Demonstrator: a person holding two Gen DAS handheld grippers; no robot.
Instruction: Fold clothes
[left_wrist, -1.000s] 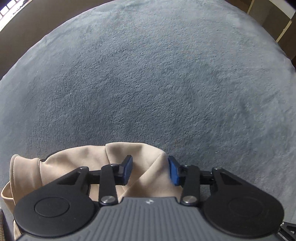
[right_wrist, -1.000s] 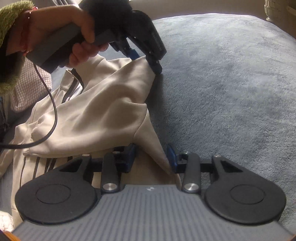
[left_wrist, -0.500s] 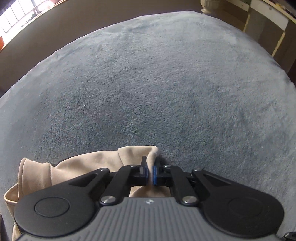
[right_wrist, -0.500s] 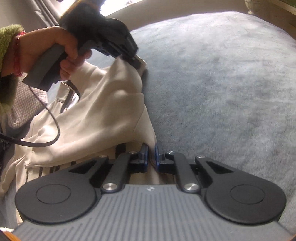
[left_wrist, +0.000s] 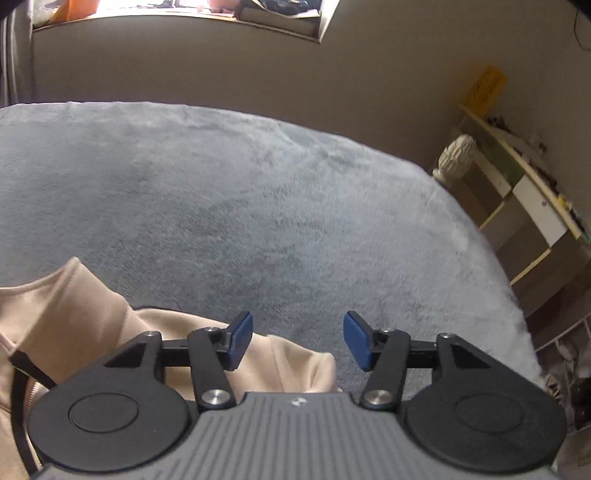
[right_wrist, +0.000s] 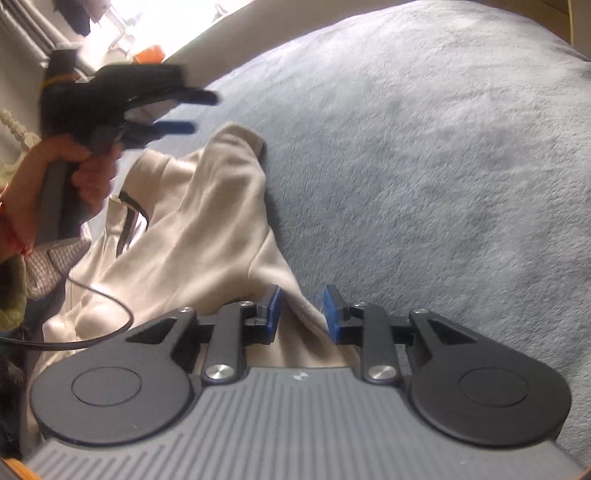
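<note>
A cream zip-up garment (right_wrist: 192, 229) lies crumpled on the grey-blue blanket (right_wrist: 424, 166). My right gripper (right_wrist: 301, 314) is low over its near edge. Its jaws are opening, and a fold of the cloth lies loose between the blue pads (right_wrist: 272, 314) without being pressed. My left gripper (right_wrist: 201, 112), held by a hand (right_wrist: 85, 173), hovers above the garment's far corner. Its jaws are also opening, with nothing between them. In the left wrist view the left gripper (left_wrist: 298, 339) stands wide, with the garment (left_wrist: 66, 314) below and to its left.
A black cable (right_wrist: 92, 332) trails from the left gripper across the garment. Beyond the blanket's (left_wrist: 258, 203) far edge is a wall. A shelf unit (left_wrist: 517, 206) and a white ornament (left_wrist: 456, 157) stand at the right.
Both grippers shut on the garment's edge half a second ago and have since opened. The left one let go, rose and tilted up. The far corner now lies on the blanket.
</note>
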